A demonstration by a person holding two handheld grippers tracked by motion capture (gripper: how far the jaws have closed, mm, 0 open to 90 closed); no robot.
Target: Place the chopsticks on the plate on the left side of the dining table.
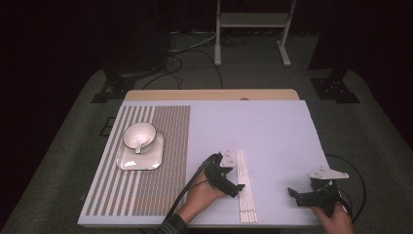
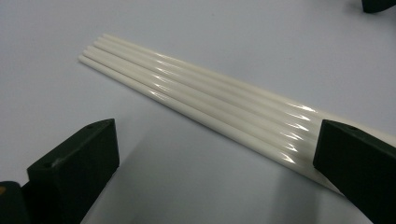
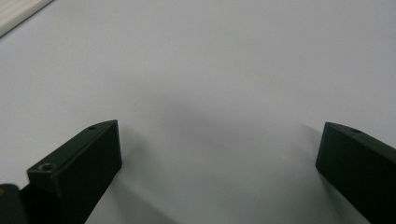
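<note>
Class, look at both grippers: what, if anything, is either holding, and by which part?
Nothing is held. The left gripper has open jaws beside the white chopsticks; the right gripper is open too.

White chopsticks: glossy, slender, round rods, several laid flat side by side, touching, ends aligned. In the high view they run vertically at lower centre of frame; in the left gripper view they cross diagonally from upper left to lower right.

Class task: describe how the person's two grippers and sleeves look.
Both the left gripper and the right gripper are black with two blocky jaws, each trailing a black cable. A grey three-cornered plate tops the right one. A dark striped sleeve cuff covers the left wrist.
</note>
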